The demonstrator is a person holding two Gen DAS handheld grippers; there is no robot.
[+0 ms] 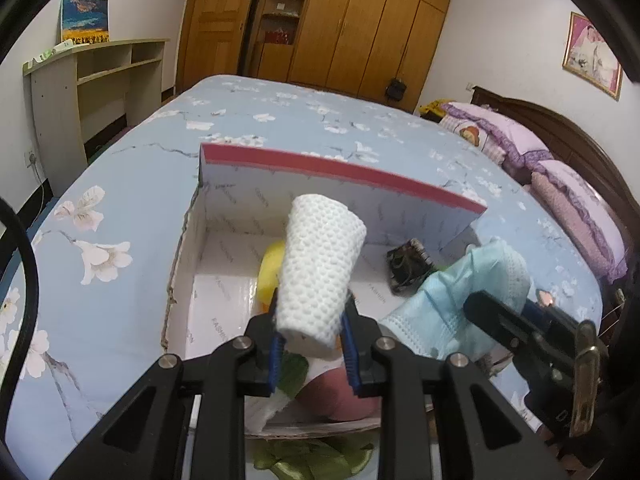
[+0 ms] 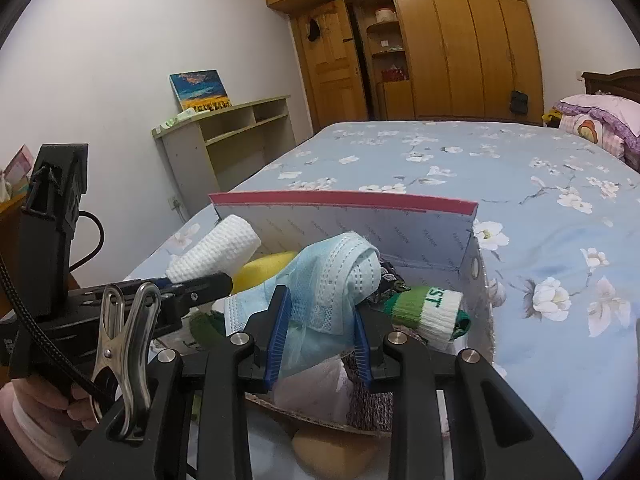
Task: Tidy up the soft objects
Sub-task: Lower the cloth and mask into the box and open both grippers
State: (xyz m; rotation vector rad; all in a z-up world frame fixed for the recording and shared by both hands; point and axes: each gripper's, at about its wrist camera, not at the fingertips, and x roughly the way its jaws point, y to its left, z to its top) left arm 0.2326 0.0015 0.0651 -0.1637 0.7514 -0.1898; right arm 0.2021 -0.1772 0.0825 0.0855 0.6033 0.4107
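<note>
An open white cardboard box point(image 1: 224, 248) with a red-edged lid stands on the blue flowered bed. My left gripper point(image 1: 310, 344) is shut on a rolled white waffle cloth point(image 1: 320, 268), held above the box. My right gripper point(image 2: 320, 320) is shut on a rolled light blue face mask point(image 2: 340, 268), also over the box; that mask point(image 1: 460, 300) shows at the right of the left wrist view. Inside the box lie a yellow soft thing point(image 1: 270, 268), a dark patterned item point(image 1: 410, 266) and a green and white sock point(image 2: 430, 304). The white cloth point(image 2: 214, 250) appears at the left in the right wrist view.
A pinkish round item point(image 1: 340, 396) and green fabric point(image 1: 312, 456) lie at the box's near edge. Purple pillows point(image 1: 520, 148) sit at the headboard on the right. A low shelf point(image 1: 100, 76) and a wooden wardrobe point(image 1: 360, 32) stand beyond the bed.
</note>
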